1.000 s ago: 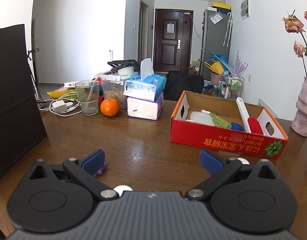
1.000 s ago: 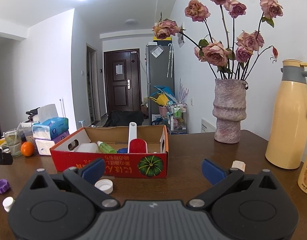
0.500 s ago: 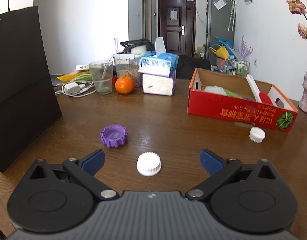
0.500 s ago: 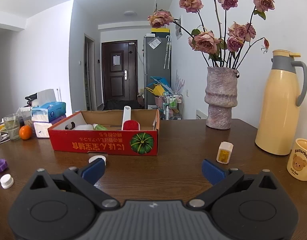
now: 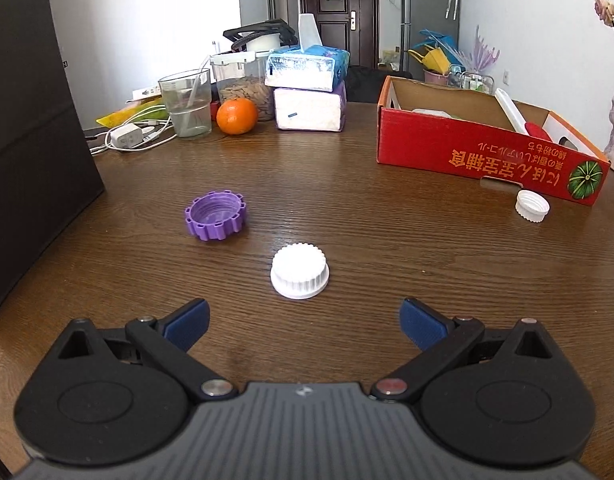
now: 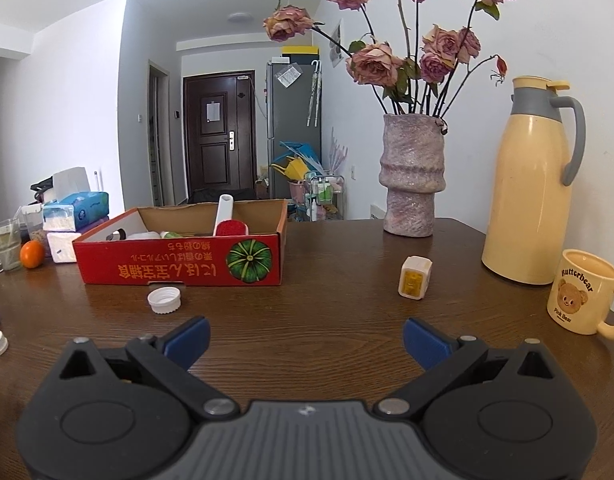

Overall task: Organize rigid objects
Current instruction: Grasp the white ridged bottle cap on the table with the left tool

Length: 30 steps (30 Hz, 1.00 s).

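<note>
Caps lie loose on the wooden table [image 5: 347,184] ahead of us, none of them in our grasp. Our left gripper [image 5: 303,322] is spread wide and empty above the tabletop, and just beyond its blue fingertips [image 5: 187,322] sits the white ribbed cap [image 5: 300,271], closed side up. Farther out and to the left, apart from it, the purple cap [image 5: 216,215] rests open side up. Beyond them, at the right, stands the red cardboard box [image 5: 479,156], with a second white cap [image 5: 532,206] lying just beside its near corner. At the table's far side we see an orange [image 5: 237,116] between a clear glass [image 5: 186,103] and two stacked tissue packs [image 5: 309,92].

Our right gripper [image 6: 305,338] is likewise released, holding nothing. Ahead of it to the left lies that same open white cap [image 6: 164,300], close to the box front [image 6: 179,266]; to the right stands a small white and yellow block [image 6: 414,278]. Farther right we see a bear mug [image 6: 579,292], a cream thermos jug [image 6: 535,184] and a vase of roses [image 6: 411,188].
</note>
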Tool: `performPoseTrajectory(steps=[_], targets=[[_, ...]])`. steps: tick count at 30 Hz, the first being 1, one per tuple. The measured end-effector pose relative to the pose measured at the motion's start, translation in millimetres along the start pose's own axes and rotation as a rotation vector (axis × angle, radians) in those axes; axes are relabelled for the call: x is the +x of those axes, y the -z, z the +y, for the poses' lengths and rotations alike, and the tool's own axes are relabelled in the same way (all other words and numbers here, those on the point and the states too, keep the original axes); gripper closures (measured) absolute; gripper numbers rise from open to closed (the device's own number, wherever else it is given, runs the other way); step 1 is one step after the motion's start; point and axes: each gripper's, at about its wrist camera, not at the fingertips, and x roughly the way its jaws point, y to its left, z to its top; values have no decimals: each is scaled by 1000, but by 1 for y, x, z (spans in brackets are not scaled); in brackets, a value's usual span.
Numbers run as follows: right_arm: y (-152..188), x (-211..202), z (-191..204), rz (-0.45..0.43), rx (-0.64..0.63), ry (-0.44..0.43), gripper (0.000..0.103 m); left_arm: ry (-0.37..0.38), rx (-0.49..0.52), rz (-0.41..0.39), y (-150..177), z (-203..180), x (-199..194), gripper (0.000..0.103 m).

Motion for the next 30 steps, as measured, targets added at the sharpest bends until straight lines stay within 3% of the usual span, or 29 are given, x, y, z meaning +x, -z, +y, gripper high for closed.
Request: performPoseTrajectory(steps=[11,17,19,22,30], targets=[[6,6,-18,7,60,19,0,-14,-76,24,-6,21,20,0],[9,12,-20,19,75,18,0,-19,-47,24,-13,11,33,10],[9,12,-20,19,76,20,0,-18,-37,31,-15,7,38,22],[10,13,-20,23,78,22,0,2,-35,21,-18,3,43,59],[10,15,-21,26,79,35,0,6,-18,-10,-17,0,36,63]])
